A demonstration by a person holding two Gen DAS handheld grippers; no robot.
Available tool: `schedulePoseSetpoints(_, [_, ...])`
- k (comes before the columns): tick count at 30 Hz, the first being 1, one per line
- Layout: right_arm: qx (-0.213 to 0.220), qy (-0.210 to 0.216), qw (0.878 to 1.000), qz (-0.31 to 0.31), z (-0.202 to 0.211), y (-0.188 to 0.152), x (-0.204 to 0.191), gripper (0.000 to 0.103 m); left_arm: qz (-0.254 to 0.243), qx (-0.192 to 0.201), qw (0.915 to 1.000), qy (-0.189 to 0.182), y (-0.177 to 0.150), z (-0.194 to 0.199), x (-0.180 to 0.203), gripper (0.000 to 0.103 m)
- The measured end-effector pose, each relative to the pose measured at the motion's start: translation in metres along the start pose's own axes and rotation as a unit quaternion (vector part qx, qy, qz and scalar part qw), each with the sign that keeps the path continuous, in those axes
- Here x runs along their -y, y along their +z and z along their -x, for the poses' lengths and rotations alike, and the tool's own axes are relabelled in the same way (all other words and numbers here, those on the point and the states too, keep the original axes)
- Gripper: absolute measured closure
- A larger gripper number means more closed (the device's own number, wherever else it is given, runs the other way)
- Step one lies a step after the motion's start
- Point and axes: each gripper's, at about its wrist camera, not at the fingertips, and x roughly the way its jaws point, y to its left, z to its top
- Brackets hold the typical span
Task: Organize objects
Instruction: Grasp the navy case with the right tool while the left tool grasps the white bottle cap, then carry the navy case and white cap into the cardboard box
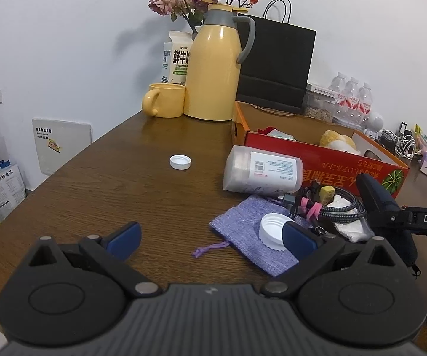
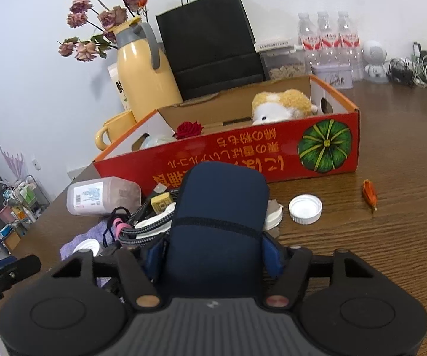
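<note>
navy pouch [image 2: 217, 225] clamped in right hand-held gripper [image 2: 213, 255].

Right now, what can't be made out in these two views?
- Right wrist: the navy case between the right hand-held gripper's pads hides the clutter behind it.
- Both views: the red box's floor is hidden by its front wall.
- Left wrist: the milk carton is half hidden by the yellow flask.
- Bottle label: print too small.
</note>
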Motion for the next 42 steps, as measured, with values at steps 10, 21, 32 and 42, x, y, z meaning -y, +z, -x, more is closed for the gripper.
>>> schedulePoseSetpoints(10, [0.057,-0.025,0.996,0.063,0.028,-0.006,-0.005,0.04,-0.033,-0.008,0.9994,-0.008,0.003,-0.011,0.014,0.0])
schedulePoseSetpoints(21, [0.085,-0.089,0.983,0.135,0.044,-0.021,0.007,0.04,-0.119,-0.033,0.9924,-0.003,-0.002,-0.039,0.048,0.003])
schedulePoseSetpoints(32, [0.081,-0.078,0.98,0.165,0.038,-0.031,0.002,0.041,-0.171,-0.042,0.9844,-0.009,0.004,-0.059,0.061,0.019])
schedulePoseSetpoints(42, [0.07,-0.066,0.981,0.166,0.037,-0.033,0.003,0.041,-0.164,-0.037,0.9848,-0.044,0.002,-0.063,0.063,0.062])
